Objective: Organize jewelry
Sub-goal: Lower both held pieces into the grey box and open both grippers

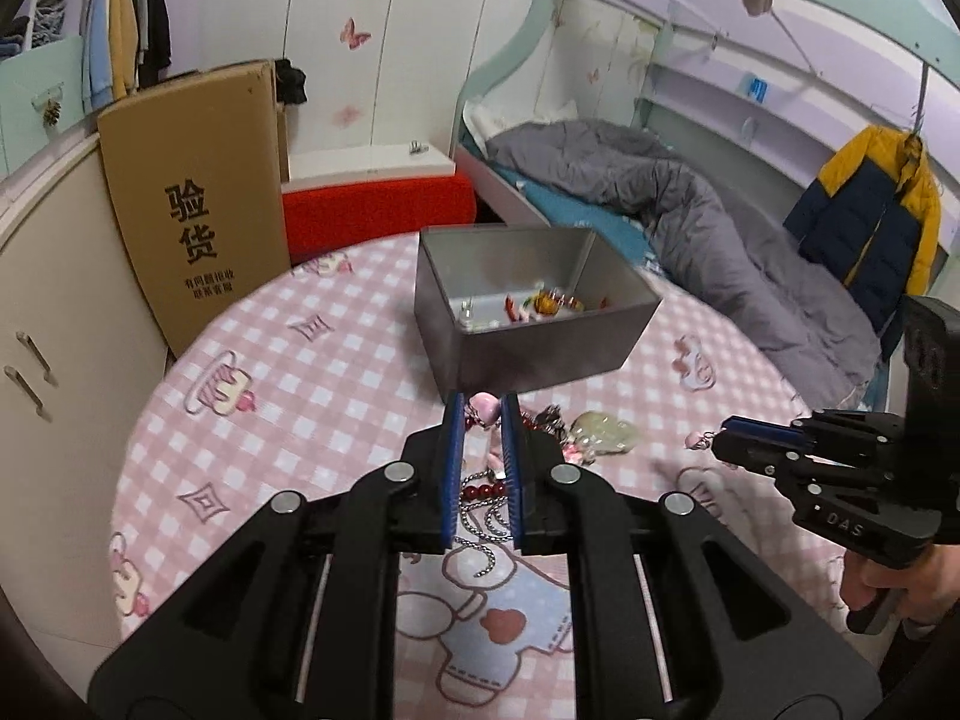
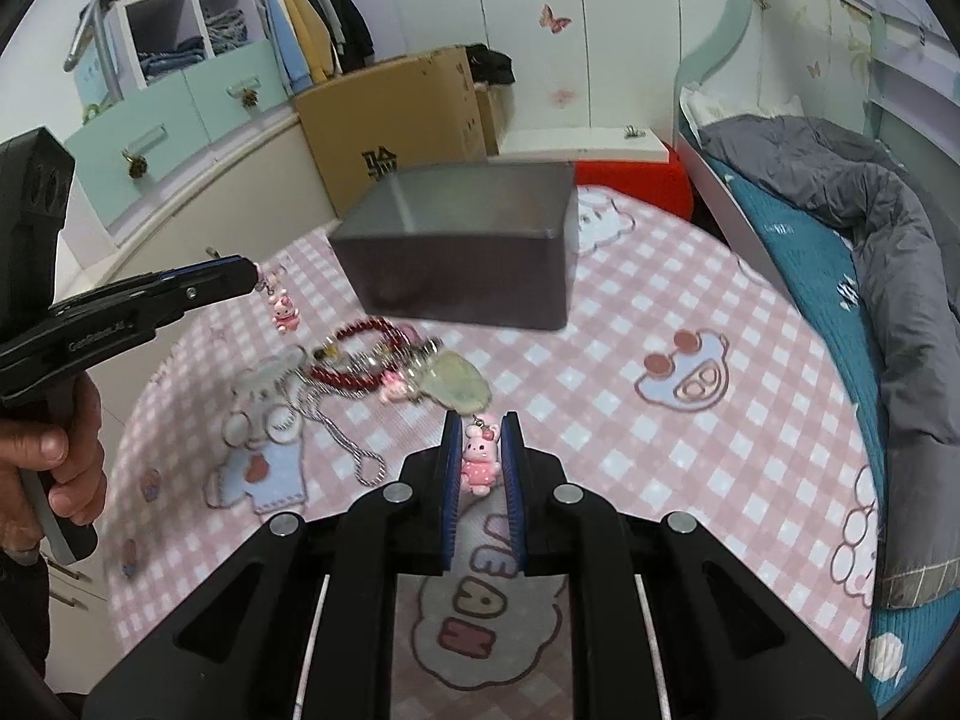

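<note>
two charms pinched and lifted, box waiting just ahead

the left gripper (image 1: 482, 414) is nearly closed on a small pink bunny charm (image 2: 283, 307); seen from the right wrist it dangles from the tips by its little chain, clear of the table. the right gripper (image 2: 480, 429) is closed the same way on a second pink bunny charm (image 2: 478, 461), which hangs between its blue pads. each one is held by the top, probably so it swings free of the tangle and can be dropped straight in

just below and beyond both tips lies the rest of the pile: a red bead bracelet (image 2: 354, 354), a silver chain (image 2: 345, 441) and a pale green pendant (image 2: 459, 387), all touching or overlapping, still to be sorted

further ahead of the tips stands the grey box (image 1: 528, 354), open on top, with a few small coloured pieces already at its bottom. it sits near enough that each charm needs only a short carry forward

all this rests on a round table (image 1: 312, 360) under a pink checked cloth with cartoon prints. behind it lean a cardboard carton (image 1: 192, 210) and pale cupboards; off to the right is a bed with a grey quilt (image 1: 690, 204), and a yellow and navy jacket (image 1: 870, 222) hangs beside it
</note>
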Motion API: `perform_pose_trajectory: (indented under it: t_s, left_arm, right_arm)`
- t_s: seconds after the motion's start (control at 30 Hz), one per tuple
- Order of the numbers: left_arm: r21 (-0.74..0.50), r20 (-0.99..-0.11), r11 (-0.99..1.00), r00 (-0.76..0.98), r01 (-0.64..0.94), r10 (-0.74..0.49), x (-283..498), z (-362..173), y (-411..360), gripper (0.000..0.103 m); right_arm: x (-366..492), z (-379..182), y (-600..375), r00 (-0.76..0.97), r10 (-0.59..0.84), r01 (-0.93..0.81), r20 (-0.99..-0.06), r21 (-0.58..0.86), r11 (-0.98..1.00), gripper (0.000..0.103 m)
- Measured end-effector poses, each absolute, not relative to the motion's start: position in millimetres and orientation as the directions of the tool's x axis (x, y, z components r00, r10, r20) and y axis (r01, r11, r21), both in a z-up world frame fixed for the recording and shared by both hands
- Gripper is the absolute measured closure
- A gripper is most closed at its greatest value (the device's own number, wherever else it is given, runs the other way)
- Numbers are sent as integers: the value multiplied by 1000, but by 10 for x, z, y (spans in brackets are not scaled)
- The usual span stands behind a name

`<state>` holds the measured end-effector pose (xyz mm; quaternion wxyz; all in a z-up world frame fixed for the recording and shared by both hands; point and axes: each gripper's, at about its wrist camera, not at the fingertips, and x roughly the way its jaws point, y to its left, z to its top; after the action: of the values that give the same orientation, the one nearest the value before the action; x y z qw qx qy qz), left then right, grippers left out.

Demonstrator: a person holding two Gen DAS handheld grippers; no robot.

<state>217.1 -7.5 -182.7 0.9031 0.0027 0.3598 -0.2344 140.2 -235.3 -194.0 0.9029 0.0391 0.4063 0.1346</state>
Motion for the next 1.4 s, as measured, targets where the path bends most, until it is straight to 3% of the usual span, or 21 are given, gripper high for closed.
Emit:
perform_pose_trajectory:
  t_s: [0.47, 0.63, 0.87, 0.9, 0.93, 0.97, 1.0, 1.03, 1.07, 1.4]
  left_arm:
    - [-168, -591, 899, 688, 405, -421, 2458, -1058, -176, 91]
    - [-200, -605, 887, 660, 416, -446, 2823, -964, -396, 91]
    - [-198, -651, 891, 625, 408, -430, 3155, -1042, -604, 87]
    - [-198, -663, 895, 617, 400, -423, 3190, -1057, -619, 68]
    - [-198, -679, 905, 613, 377, -404, 3231, -1079, -614, 26]
    - [-201, -671, 909, 625, 364, -399, 3226, -1079, -592, 13]
    - [-199, -643, 917, 660, 345, -388, 3196, -1063, -541, 8]
    - [-188, -641, 925, 672, 329, -370, 3181, -1065, -508, 8]
    - [-179, -647, 931, 675, 318, -355, 3184, -1076, -486, 8]
    - [-96, -607, 973, 762, 211, -225, 2787, -1009, -204, 8]
  right_arm:
    - [2048, -857, -2420, 711, 389, -320, -586, 224, 921, 91]
    - [2462, -799, -2371, 687, 397, -318, -609, 239, 917, 91]
    - [2911, -1149, -2341, 614, 383, -264, -690, 278, 924, 88]
    - [2933, -1186, -2358, 612, 378, -250, -695, 283, 926, 80]
    - [2959, -1236, -2385, 612, 368, -226, -700, 291, 930, 65]
    - [2964, -1274, -2420, 615, 365, -206, -699, 304, 930, 55]
    - [2950, -1286, -2445, 624, 358, -189, -695, 310, 932, 30]
    - [2925, -1298, -2479, 640, 349, -170, -685, 317, 933, 12]
    - [2893, -1305, -2505, 654, 335, -151, -678, 317, 936, 8]
    - [2685, -1166, -2665, 705, 273, -76, -655, 314, 946, 7]
